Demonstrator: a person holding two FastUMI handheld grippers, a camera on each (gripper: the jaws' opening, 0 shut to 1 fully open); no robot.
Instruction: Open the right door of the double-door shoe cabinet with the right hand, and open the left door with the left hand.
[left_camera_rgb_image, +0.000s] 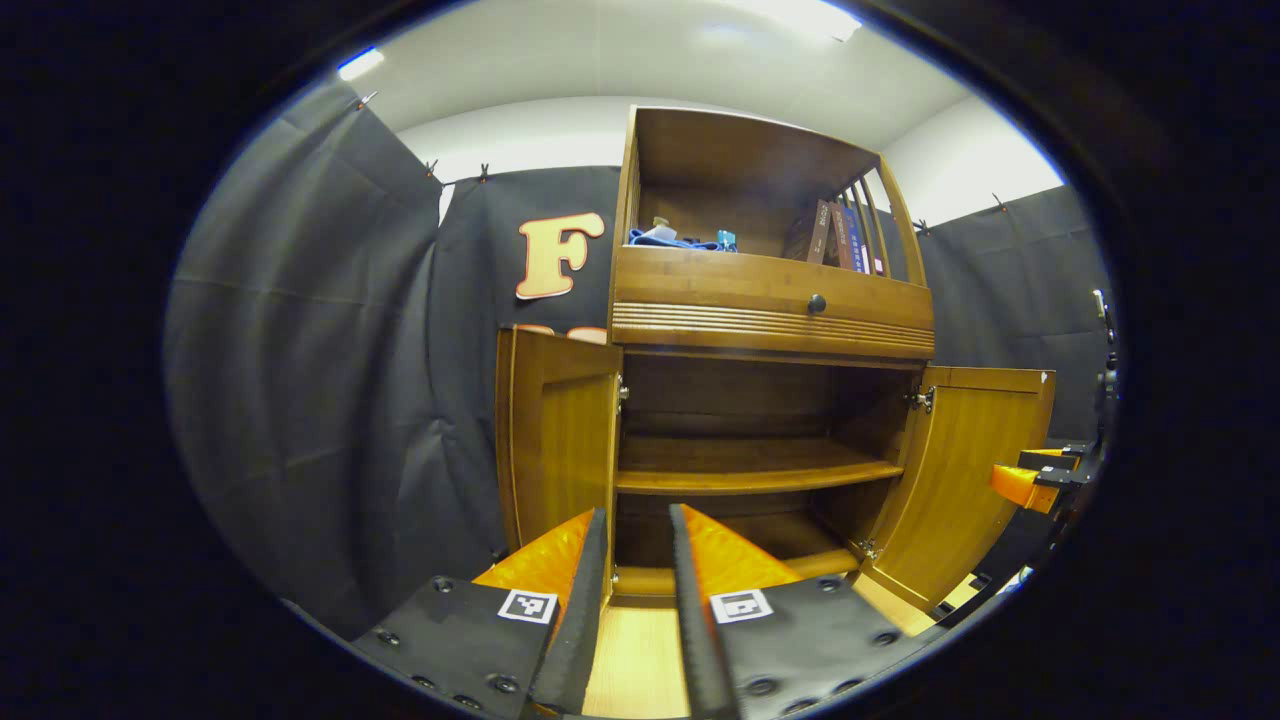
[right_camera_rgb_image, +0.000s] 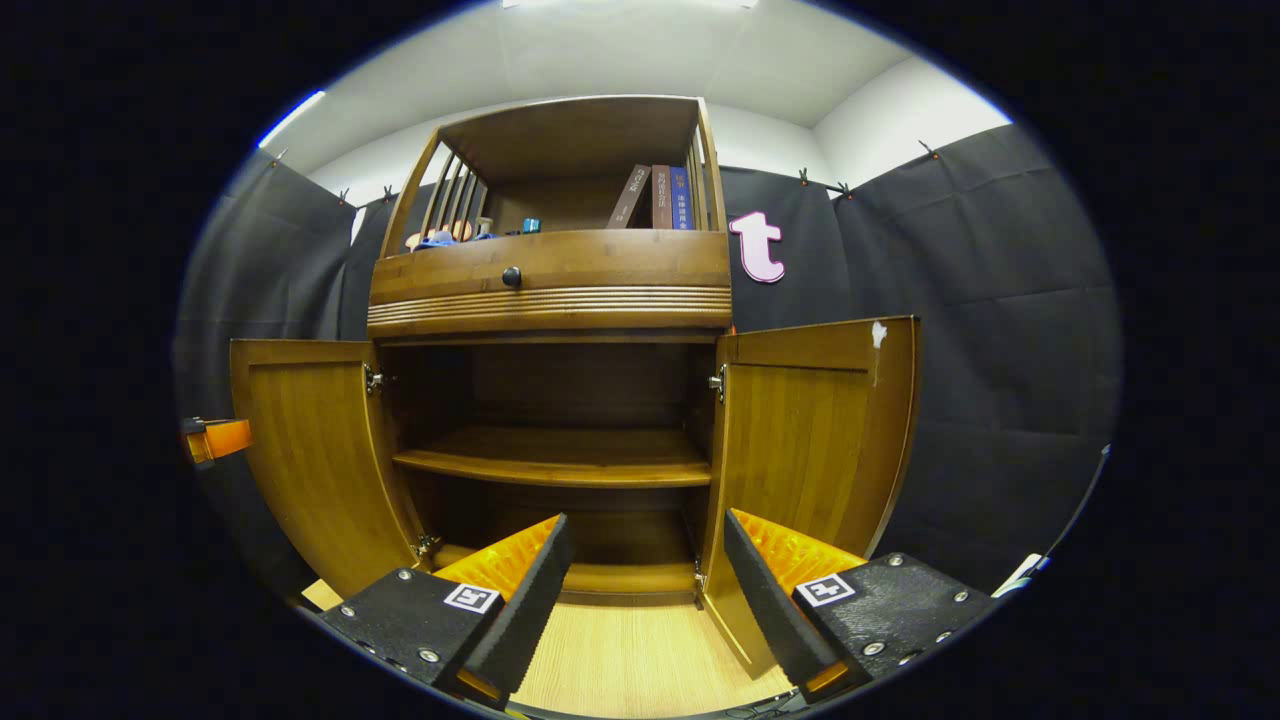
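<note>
Both doors of the shoe cabinet (right_camera_rgb_image: 550, 300) are swung wide: left door (left_camera_rgb_image: 560, 440), right door (right_camera_rgb_image: 810, 440). The task is judged complete. The left gripper (left_camera_rgb_image: 638, 545) is slightly parted, the right gripper (right_camera_rgb_image: 645, 560) spread; nothing is clamped.

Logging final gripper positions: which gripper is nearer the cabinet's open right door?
Right. The right gripper sits just beside the right door, whose lower edge stands between its fingers. The left gripper faces the left door, across the cabinet opening.
</note>
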